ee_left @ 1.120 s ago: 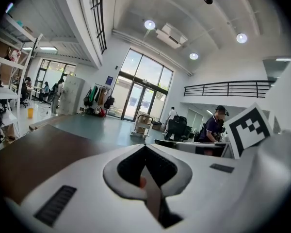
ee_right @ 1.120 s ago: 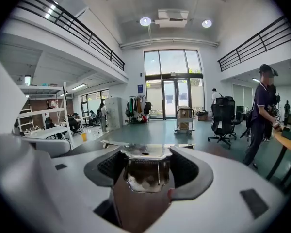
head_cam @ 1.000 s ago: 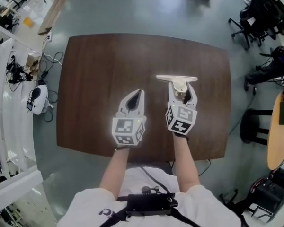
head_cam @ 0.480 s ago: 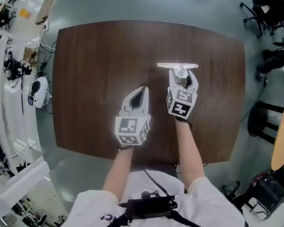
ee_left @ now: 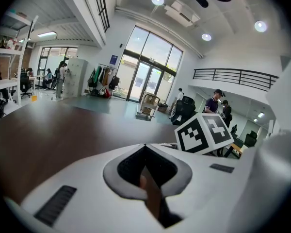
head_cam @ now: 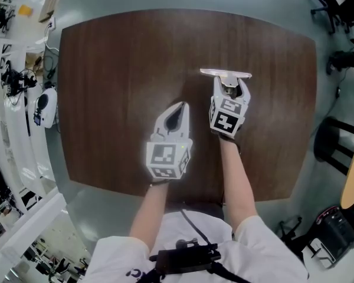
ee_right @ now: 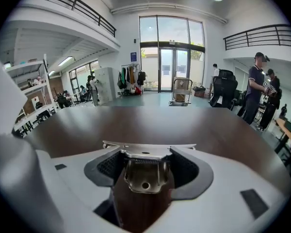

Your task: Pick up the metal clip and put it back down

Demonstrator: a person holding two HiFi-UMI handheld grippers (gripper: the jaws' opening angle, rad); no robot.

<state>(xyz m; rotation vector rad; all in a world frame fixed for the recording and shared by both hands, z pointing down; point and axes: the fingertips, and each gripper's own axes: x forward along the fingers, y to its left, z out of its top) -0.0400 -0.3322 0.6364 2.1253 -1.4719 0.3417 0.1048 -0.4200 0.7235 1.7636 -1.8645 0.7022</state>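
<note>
The metal clip (head_cam: 225, 73) has a long flat silver bar and a sprung handle (ee_right: 144, 173). It is on the brown table (head_cam: 118, 69), right of centre. My right gripper (head_cam: 230, 85) is shut on the handle, with a jaw pressed to each side and the bar lying across the fingertips. In the right gripper view the clip (ee_right: 148, 149) fills the gap between the pads. I cannot tell whether the clip rests on the wood or hangs just above it. My left gripper (head_cam: 181, 108) is shut on nothing, to the left and nearer me, over bare table.
The dark wooden table carries nothing else. Around it is grey floor, with white benches and cables (head_cam: 23, 87) at the left and office chairs (head_cam: 342, 16) at the right. People stand far off in the hall (ee_right: 259, 89).
The head camera has shifted, so the table sits higher in the picture. My right gripper and the clip have moved slightly away from me relative to the left gripper. Both stay shut.
</note>
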